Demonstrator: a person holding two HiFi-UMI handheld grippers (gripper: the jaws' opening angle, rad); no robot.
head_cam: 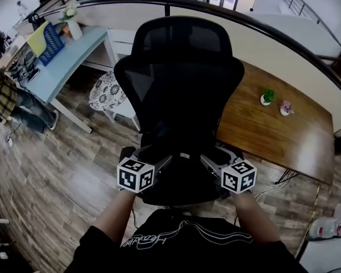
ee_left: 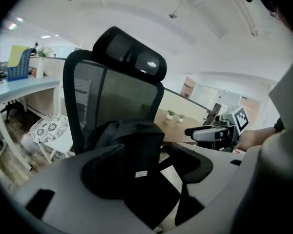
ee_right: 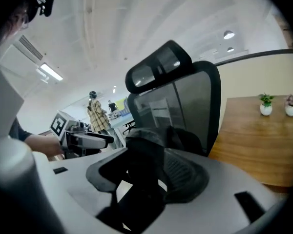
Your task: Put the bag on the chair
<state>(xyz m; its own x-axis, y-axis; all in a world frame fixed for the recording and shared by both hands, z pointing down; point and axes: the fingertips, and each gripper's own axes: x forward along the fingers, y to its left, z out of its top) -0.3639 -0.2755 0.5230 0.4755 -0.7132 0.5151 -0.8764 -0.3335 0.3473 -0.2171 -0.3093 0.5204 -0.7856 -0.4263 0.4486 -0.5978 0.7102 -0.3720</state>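
In the head view, my left gripper (head_cam: 162, 162) and right gripper (head_cam: 209, 162) hover at the near edge of the black mesh office chair (head_cam: 179, 78). In the left gripper view, the jaws stand wide apart, with the black fabric bag (ee_left: 132, 155) on the seat just beyond them. In the right gripper view, the jaws are also apart and clear of the bag.

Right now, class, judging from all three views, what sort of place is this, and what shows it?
Most likely an open-plan office: a black mesh office chair, a long wooden desk with small potted plants, and a light-blue desk carrying a blue file rack.
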